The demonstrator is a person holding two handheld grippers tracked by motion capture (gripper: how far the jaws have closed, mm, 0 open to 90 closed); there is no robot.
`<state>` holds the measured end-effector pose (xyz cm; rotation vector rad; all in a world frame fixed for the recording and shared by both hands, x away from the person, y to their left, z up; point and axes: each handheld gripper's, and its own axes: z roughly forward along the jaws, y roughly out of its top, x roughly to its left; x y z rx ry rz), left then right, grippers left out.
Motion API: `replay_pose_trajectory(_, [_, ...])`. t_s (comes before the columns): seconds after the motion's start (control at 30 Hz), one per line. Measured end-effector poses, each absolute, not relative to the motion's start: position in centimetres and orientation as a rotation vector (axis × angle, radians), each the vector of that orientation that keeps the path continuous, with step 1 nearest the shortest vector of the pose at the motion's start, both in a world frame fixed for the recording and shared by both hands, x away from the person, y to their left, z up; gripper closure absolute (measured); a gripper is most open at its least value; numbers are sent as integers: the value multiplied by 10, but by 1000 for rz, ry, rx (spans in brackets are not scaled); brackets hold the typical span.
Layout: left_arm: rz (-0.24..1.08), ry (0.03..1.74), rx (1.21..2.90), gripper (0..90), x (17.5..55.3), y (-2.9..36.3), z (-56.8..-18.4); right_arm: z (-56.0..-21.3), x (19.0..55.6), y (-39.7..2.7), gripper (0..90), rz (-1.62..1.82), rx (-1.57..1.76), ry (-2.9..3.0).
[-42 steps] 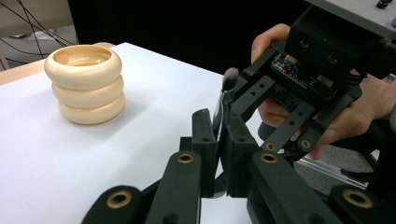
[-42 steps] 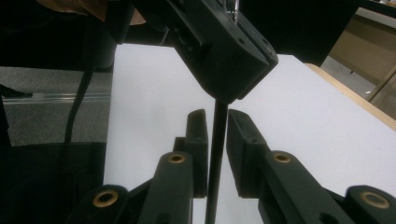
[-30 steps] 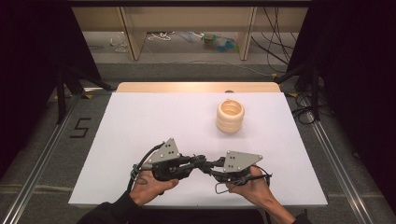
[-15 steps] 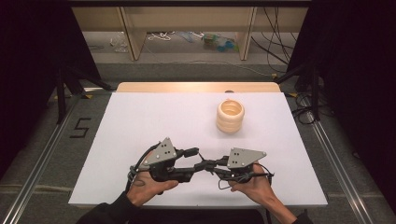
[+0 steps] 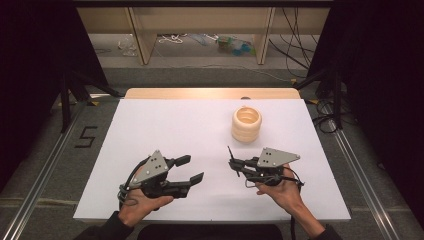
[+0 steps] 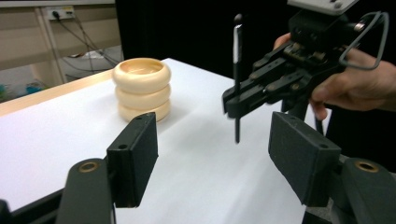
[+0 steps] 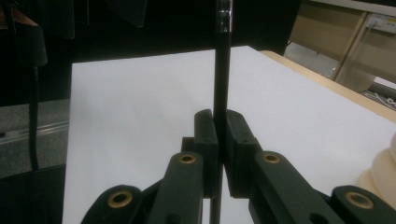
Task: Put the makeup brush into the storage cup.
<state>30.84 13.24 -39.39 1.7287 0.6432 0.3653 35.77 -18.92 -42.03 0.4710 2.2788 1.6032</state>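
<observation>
While the right gripper [image 5: 235, 164] keeps its jaws clamped on a thin black pen-like stick [image 6: 237, 79], the left gripper [image 5: 192, 170] has just been opening its jaws, and nothing sits between them. From the left gripper view the stick stands roughly upright in the other gripper's grasp, its lower tip hanging above the white tabletop [image 5: 165, 125], apart from the surface. Judging by how things lie, the stick has passed into the right hand's [image 5: 282, 187] care alone, so any handover looks done. What is probably left is carrying it to the cream-coloured holder of three stacked rings [image 5: 246, 124], which stands further back on the table, well apart from both grippers. Its open mouth seems empty, as far as the left gripper view lets me see, so dropping the stick in is not yet done.

For writing, only a dark "5" [image 5: 86, 136] marked on the grey floor left of the table can be read. No brand or label is legible on the grippers or the holder.
</observation>
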Motion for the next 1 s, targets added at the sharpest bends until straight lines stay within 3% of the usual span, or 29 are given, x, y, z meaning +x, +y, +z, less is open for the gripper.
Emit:
replay_pose_trajectory(0.33, [440, 734, 1698, 237, 302, 157, -407, -414, 369, -203, 856, 1618, 548, 2219])
replay_pose_trajectory(1.0, [506, 821, 1669, 158, 288, 170, -423, -394, 403, -224, 856, 1600, 677, 2102])
